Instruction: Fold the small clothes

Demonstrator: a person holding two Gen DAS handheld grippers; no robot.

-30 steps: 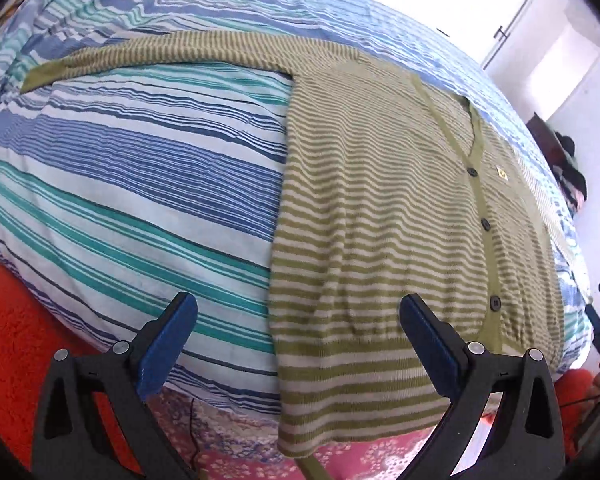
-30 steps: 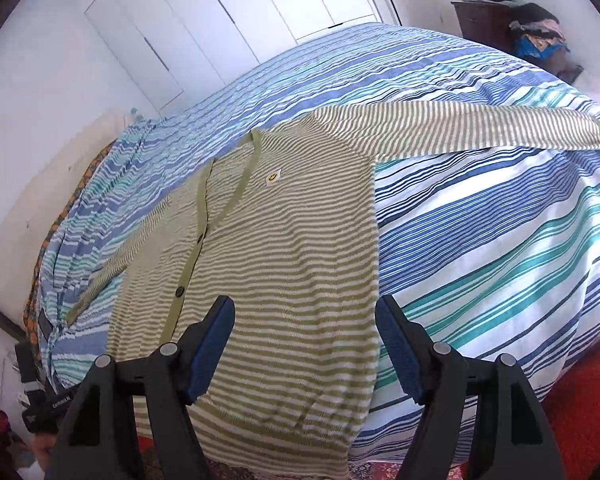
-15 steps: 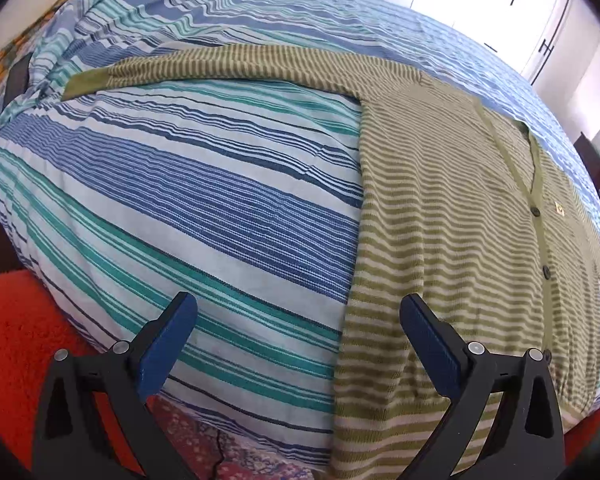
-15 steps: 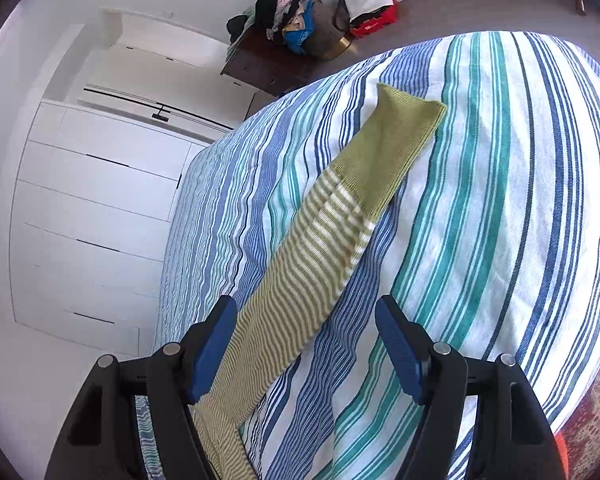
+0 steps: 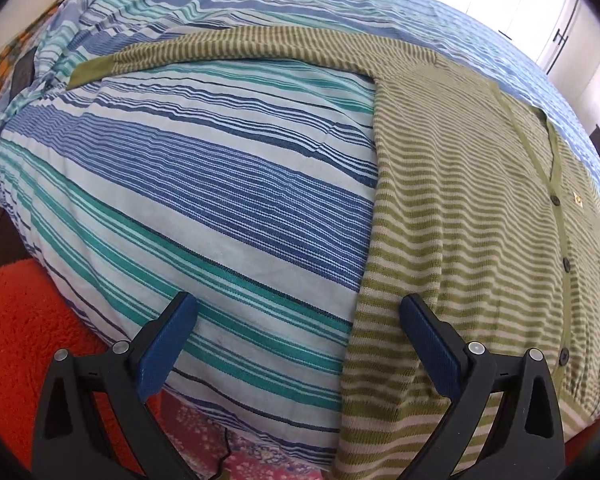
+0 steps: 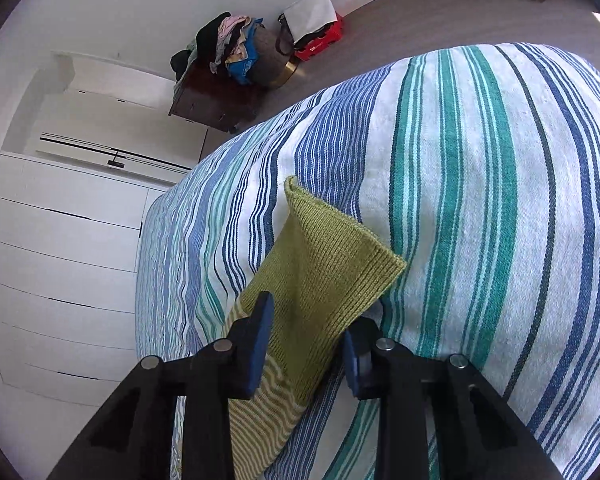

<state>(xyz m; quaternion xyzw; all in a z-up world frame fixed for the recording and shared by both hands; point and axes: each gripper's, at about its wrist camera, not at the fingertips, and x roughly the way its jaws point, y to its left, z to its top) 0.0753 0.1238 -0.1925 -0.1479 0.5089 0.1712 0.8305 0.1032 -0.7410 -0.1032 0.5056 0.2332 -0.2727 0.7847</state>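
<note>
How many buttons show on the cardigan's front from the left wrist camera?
3 buttons on the cardigan placket: upper, middle, lowest near the hem. More may be hidden beyond the frame edge.

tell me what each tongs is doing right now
Left tongs: open, holding nothing.
Right tongs: closed on the cardigan sleeve cuff.

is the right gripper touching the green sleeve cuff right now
Touching. The right wrist view shows the right gripper with its blue pads pressed against both sides of the green cuff.
</note>
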